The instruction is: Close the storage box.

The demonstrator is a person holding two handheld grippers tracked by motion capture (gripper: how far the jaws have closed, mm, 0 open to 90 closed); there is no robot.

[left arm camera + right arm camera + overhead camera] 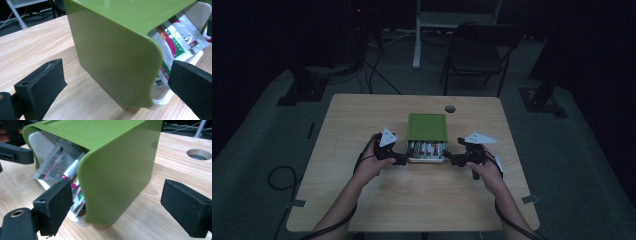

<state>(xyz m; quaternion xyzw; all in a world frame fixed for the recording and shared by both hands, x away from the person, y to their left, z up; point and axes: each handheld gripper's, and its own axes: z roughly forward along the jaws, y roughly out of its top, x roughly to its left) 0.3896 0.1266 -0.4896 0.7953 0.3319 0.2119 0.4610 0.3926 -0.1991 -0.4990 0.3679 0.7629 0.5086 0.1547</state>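
Observation:
A green box shell [427,126] lies in the middle of the wooden table [362,200], with a white inner tray [426,159] sticking out of its near end and printed sachets [426,148] inside. My left gripper [401,160] is at the tray's near-left corner and my right gripper [451,159] at its near-right corner. In the left gripper view the left gripper [119,75] is open, with a corner of the green shell [112,50] between its jaws, and the sachets [175,40] and tray [162,100] to the right. The right gripper [120,200] is also open, straddling the shell [117,165] beside the sachets [55,162].
A round cable hole [450,108] sits in the table behind the box, also seen as the hole [198,154]. A folding chair [477,50] and a white stand [417,35] are beyond the table. Cables [279,177] lie on the dark floor at left.

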